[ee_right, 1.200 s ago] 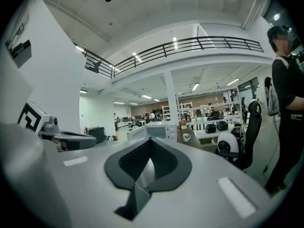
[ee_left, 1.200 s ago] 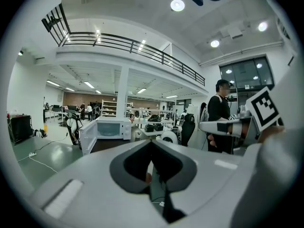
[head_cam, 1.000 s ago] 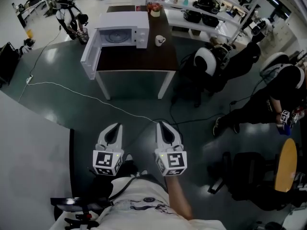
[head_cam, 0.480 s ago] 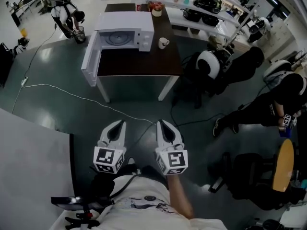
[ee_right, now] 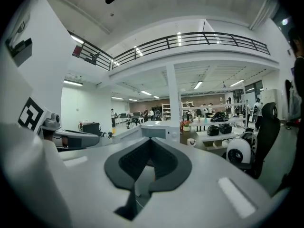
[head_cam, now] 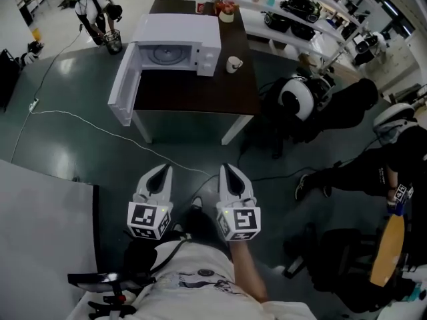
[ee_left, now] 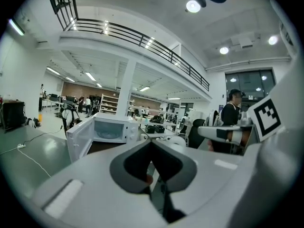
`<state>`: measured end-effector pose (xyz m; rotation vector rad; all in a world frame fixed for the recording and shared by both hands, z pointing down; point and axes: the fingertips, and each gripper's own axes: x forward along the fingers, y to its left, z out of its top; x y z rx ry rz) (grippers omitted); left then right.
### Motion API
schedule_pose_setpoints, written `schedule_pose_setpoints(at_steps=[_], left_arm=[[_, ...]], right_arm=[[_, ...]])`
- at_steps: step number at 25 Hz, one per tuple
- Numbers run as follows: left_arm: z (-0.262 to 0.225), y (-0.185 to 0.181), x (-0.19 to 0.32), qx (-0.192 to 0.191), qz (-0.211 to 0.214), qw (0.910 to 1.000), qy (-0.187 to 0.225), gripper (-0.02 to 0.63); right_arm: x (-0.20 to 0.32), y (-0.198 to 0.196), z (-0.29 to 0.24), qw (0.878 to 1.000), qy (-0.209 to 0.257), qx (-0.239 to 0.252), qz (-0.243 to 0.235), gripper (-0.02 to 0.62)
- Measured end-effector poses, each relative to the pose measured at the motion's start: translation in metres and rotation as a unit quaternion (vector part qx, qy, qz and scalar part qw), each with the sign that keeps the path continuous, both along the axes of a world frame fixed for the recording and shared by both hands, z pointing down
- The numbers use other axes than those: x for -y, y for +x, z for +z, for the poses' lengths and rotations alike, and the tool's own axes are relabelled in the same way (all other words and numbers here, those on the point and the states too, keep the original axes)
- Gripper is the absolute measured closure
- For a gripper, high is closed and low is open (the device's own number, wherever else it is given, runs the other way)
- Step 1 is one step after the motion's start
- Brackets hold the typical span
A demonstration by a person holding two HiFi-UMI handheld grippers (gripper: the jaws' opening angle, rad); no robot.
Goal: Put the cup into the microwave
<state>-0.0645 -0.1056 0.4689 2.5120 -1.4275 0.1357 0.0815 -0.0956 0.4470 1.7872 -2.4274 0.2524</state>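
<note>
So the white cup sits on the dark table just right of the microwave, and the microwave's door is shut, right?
Not quite: the microwave door stands open, as the head view shows. The white cup does sit on the dark table right of the microwave.

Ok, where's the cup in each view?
Head view: cup on the dark table, right of the microwave.
Left gripper view: cup, tiny, just right of the microwave.
Right gripper view: cup right of centre, right of the microwave.
Shared landmark: the open microwave.
</note>
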Motion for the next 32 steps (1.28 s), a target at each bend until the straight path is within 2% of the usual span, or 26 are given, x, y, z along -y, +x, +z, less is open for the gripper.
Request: schedule_pose_setpoints(at_steps=[6, 12, 25, 32], left_arm=[[-0.021, 0.02, 0.058, -0.003, -0.015, 0.9996, 0.026, 0.607], [-0.025, 0.053, 0.092, 0.01, -0.017, 0.9992, 0.034, 0.607], [-0.017, 0.073, 0.144, 0.017, -0.011, 0.9997, 0.016, 0.607], [-0.014, 0.071, 0.204, 0.005, 0.004, 0.9999, 0.01, 0.607]], right_arm=[[0.061, 0.018, -0.017, 0.999, 0.026, 0.012, -0.029, 0.594], [0.098, 0.04, -0.016, 0.998, 0.026, 0.026, -0.044, 0.594], [0.139, 0.049, -0.004, 0.998, 0.004, 0.039, -0.053, 0.594], [0.192, 0.044, -0.001, 0.999, -0.005, 0.026, -0.043, 0.594]])
